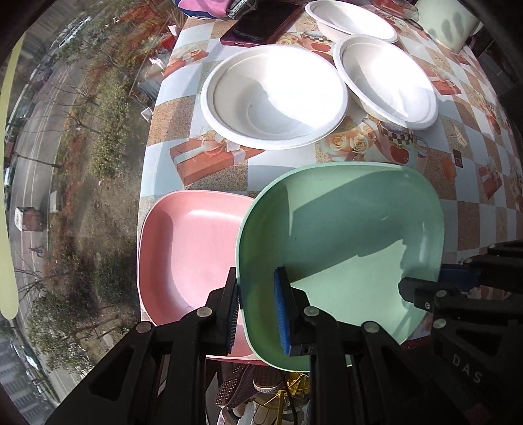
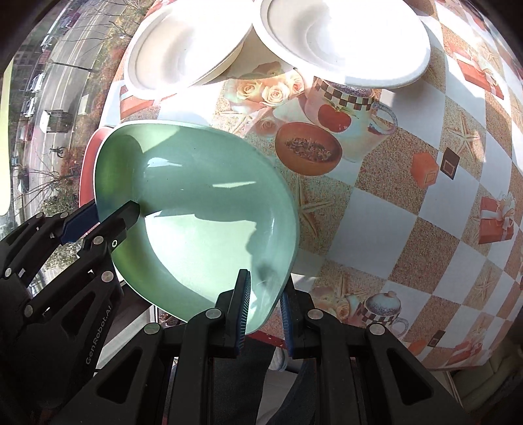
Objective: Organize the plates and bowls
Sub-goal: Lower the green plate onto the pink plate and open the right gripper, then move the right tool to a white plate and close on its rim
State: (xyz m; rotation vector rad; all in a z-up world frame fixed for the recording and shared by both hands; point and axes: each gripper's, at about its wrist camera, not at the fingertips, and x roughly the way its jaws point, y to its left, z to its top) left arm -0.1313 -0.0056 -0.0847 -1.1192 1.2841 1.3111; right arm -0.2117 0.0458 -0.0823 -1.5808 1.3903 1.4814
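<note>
Nearest the lens in the left wrist view, the left tool is clenched on the near rim of the pale green rounded-square plastic plate, one blue pad inside the lip and the other outside it. The right tool is likewise clamped on the opposite edge of that plate, low in the right wrist view, so the plate hangs between the two, tilted and clear of the surface, which wears a checked cloth printed with gift boxes, roses and cups.

The green plate looks stiff, light and smooth, probably melamine or a similar hard plastic: its glossy face could slide in the pads, so the thin upturned rim is the sensible place to hold, as both tools do. It seems unlikely to break from a short drop.

Just to its left in the left wrist view lies a pink rounded-square plate of the same shape, flat at the surface's edge, and the green one partly overlaps it from above; that looks the natural stacking spot. Further up the frame sit three white moulded-fibre bowls, two of them touching rim to rim, and a dark red flat case at the top. Nothing blocks the pink plate.
</note>
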